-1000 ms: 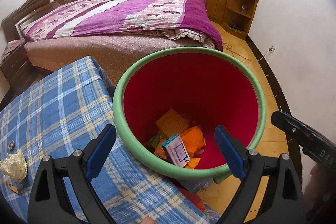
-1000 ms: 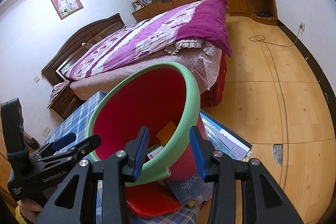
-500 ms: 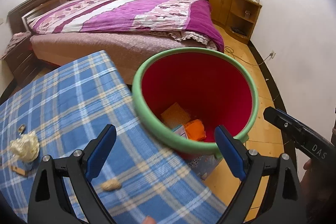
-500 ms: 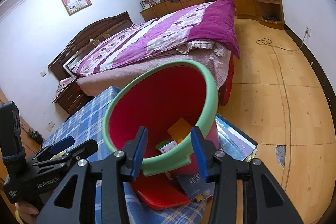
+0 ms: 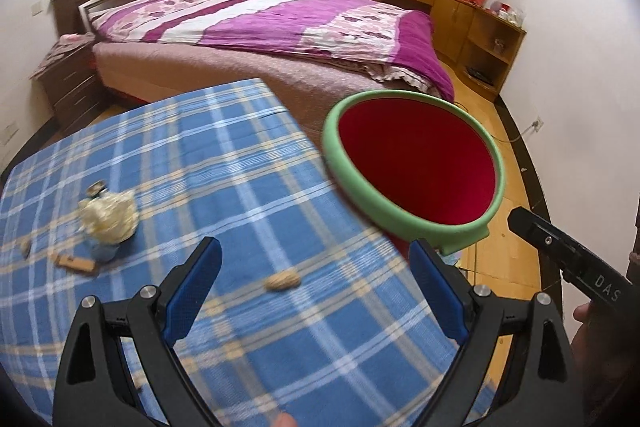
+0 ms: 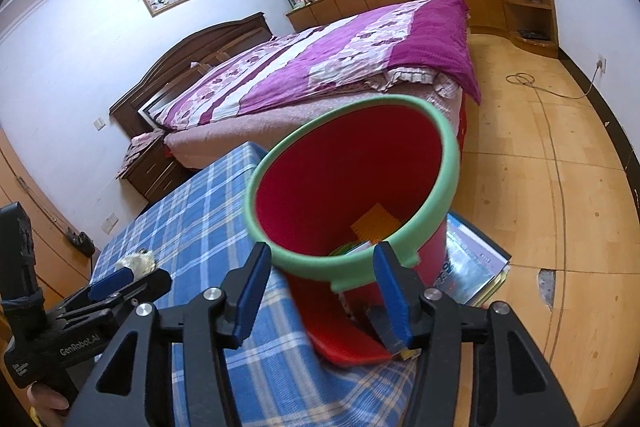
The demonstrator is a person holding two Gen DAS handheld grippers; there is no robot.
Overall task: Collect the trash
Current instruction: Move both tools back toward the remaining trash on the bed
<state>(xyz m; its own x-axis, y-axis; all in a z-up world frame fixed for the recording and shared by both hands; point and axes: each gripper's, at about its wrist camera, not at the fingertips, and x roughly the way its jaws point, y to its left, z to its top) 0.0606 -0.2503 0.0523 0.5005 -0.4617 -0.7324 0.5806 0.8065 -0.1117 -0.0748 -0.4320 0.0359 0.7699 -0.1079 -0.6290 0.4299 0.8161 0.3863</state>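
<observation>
Both grippers backed off bin; R gripper jaws just widened, rim between pads, no contact. L gripper jaws apart, empty, peanut shell between them. Risk: tablecloth snags in pinch.

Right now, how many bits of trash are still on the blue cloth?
About 5: a tissue wad on a blue cup, a wooden piece, a peanut shell, small scraps at the left edge. The tools may hide more.

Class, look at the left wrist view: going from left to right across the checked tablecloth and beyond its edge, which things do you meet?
Small wooden piece → crumpled cream paper wad → peanut-like scrap → red bin with green rim → right gripper's black body.
</observation>
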